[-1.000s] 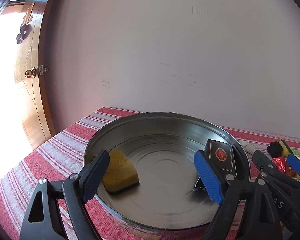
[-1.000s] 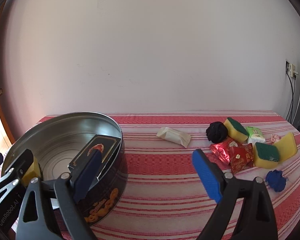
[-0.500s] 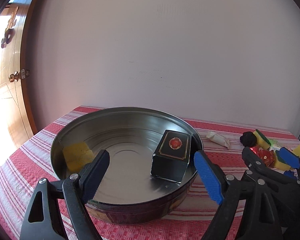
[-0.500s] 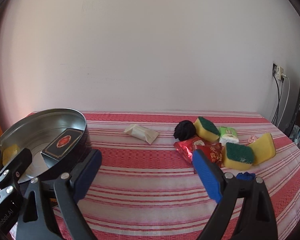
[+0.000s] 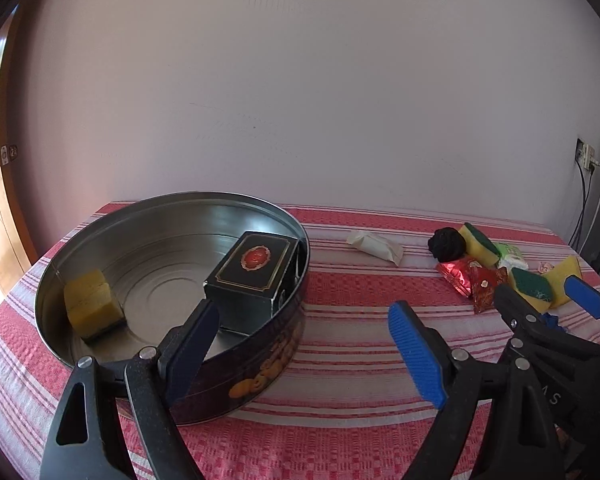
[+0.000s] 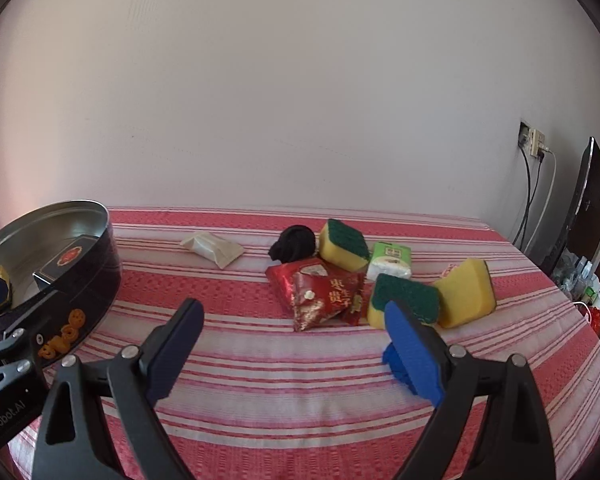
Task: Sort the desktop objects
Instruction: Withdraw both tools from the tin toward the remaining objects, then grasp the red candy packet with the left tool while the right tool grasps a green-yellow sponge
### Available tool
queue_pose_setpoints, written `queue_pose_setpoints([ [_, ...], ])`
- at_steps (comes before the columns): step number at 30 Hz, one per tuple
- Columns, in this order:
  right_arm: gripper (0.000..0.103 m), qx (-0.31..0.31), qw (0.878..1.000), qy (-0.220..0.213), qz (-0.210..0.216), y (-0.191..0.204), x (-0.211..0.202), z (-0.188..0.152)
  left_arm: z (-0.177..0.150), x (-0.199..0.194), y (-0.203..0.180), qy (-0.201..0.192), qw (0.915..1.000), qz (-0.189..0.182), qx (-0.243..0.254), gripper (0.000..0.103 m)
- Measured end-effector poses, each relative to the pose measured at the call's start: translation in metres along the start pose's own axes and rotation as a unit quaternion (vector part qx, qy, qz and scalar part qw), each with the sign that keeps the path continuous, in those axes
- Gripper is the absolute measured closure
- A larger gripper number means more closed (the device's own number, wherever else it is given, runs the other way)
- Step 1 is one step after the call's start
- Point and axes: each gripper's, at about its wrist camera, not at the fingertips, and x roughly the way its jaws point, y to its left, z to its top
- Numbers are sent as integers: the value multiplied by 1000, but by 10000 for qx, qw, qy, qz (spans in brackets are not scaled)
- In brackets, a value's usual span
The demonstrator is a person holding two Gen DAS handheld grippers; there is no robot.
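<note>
- Left tool point(image 5: 304, 344): jaws wide apart, nothing between them, hovering over the near rim of the tin point(image 5: 296, 236), empty.
- Right tool point(image 6: 296, 344): jaws wide apart too, empty, hanging above the striped cloth of the desk point(image 6: 260, 380) short of the pile.
- Tin at the desk's left end, holding a yellow sponge point(image 5: 92, 304) by its left wall and a black box point(image 5: 256, 272) leaning against its right wall.
- White packet point(image 6: 212, 248) lying alone toward the far edge, between tin and pile.
- Pile toward the right end: black ball point(image 6: 294, 244), green-topped sponge point(image 6: 344, 244) just beside it, green-and-white pack point(image 6: 392, 260), red wrappers point(image 6: 320, 292) in front, second green-topped sponge point(image 6: 404, 300) touching a tilted yellow sponge point(image 6: 466, 292).
- Blue piece point(image 6: 392, 360) on the cloth nearest the right tool, half hidden behind its right finger; kind unclear.
</note>
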Motion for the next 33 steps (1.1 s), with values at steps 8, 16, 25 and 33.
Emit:
queue_pose_setpoints([
  [8,10,312,9989,217,-261,-55,7,-5,3,6,-32,107,9992,-269,269,15],
  [16,10,631,9952,373,-645,-113,15,-8,11,21,-71,252,9957,-637,617,15],
  [25,14,1103,9886,578,-843,-175,26,-9,15,62,-127,825,9848,-1318,772,15],
  [33,15,1364,9863,493,-785,-198,31,-8,17,106,-169,1347,9781,-1365,810,15],
])
